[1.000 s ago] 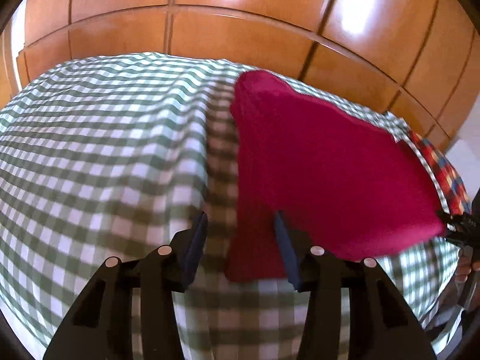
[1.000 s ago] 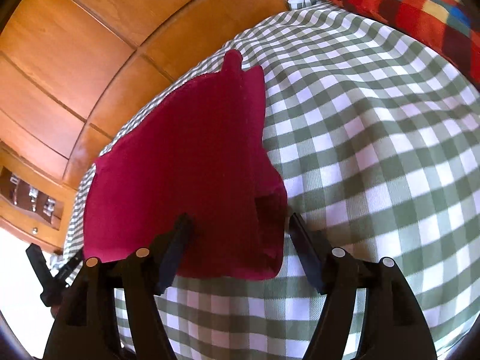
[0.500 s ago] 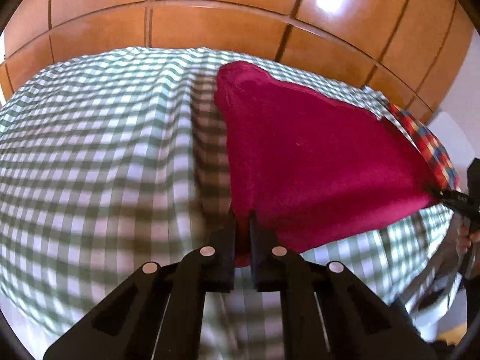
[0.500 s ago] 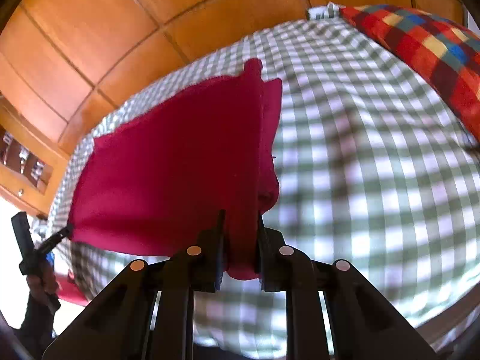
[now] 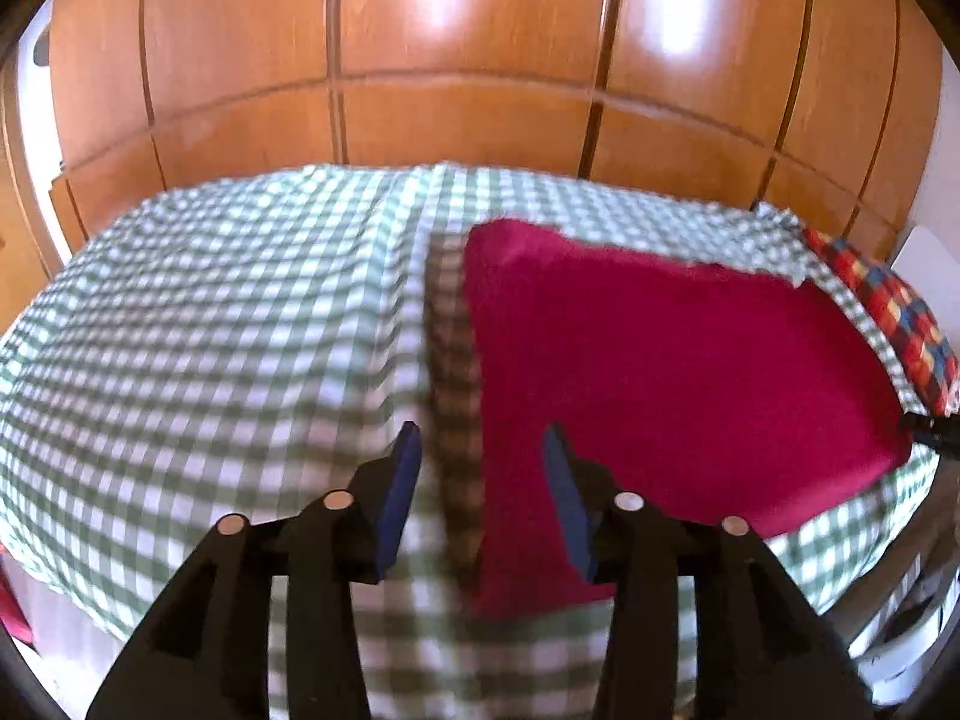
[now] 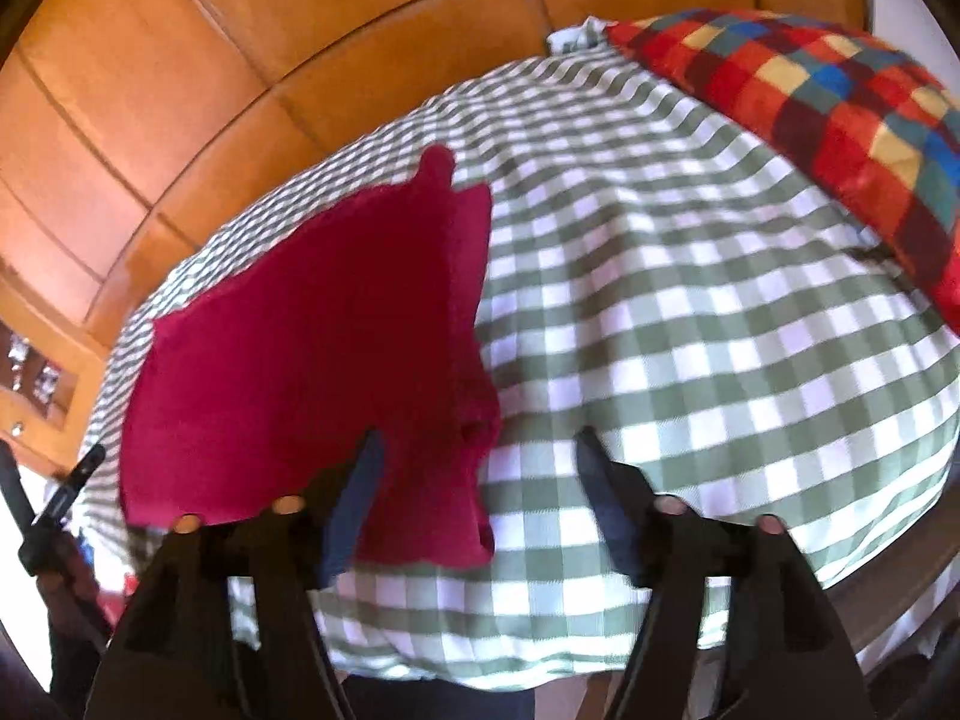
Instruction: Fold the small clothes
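A dark red garment (image 5: 672,372) lies flat on the green-and-white checked cloth (image 5: 210,330); it also shows in the right wrist view (image 6: 312,360). My left gripper (image 5: 480,456) is open and empty, above the garment's near left corner, its right finger over the fabric edge. My right gripper (image 6: 477,468) is open and empty, above the garment's near right corner, its left finger over the red fabric. The far tip of each gripper shows at the other view's edge.
A multicoloured checked cushion (image 6: 840,102) lies at the right end of the cloth, also in the left wrist view (image 5: 894,324). Wooden wardrobe panels (image 5: 456,60) stand behind. The cloth's near edge (image 6: 480,654) drops off below my grippers.
Half a second ago both grippers were shut on the garment's near corners. Both have now opened, let go and drawn back upward; the garment lies flat.
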Tool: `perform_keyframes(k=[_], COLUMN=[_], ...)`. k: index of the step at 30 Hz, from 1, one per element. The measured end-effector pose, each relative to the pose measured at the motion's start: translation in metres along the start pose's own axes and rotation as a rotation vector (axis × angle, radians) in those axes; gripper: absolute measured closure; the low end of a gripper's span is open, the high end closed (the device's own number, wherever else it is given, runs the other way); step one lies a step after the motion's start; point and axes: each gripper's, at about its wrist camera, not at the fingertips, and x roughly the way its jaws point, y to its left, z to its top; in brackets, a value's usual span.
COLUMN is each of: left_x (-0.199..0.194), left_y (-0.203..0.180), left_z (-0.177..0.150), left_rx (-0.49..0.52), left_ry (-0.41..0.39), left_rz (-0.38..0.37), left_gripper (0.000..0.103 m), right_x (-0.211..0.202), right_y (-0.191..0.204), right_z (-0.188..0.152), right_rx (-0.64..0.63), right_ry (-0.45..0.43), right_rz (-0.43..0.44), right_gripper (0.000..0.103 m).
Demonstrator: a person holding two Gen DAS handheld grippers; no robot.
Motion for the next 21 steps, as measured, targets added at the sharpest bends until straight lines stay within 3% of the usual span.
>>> perform_keyframes(k=[2,4,6,8,10,18,21], left_x=[0.008,0.015,0.025,0.039,0.049,0.061,0.064], left_y=[-0.015,-0.032,-0.05,-0.069,-0.077,-0.085,-0.087], left_z=[0.008,0.011,0.012,0.012,0.011,0.007,0.006], left_rx=[0.01,0.031,0.061,0.078,0.083,0.109,0.109], left_ry=[0.0,-0.003,0.003,0.044,0.075,0.089,0.086], left_rz=[-0.039,-0.049,-0.059,-0.059,-0.062,-0.024,-0.017], left_gripper=[0.058,0.047,0.045,0.045,0.045,0.041,0.04], right_x=[0.004,0.011,0.013,0.013,0.013,0.027,0.028], right_y=[-0.003,0.004,0.021,0.036,0.047,0.067,0.069], right_z=[0.003,0.008,0.01,0.011,0.01,0.006,0.004], right_rx=[0.028,0.015,-0.054,-0.11,-0.159,-0.259,-0.28], right_ry=[-0.006,-0.006,-0.025,-0.041,-0.063,-0.071,-0.078], right_rz=[-0.006,-0.105,-0.168,-0.174,-0.2,-0.259,-0.268], right_gripper=[0.029,0.029,0.029,0.029,0.021,0.021,0.017])
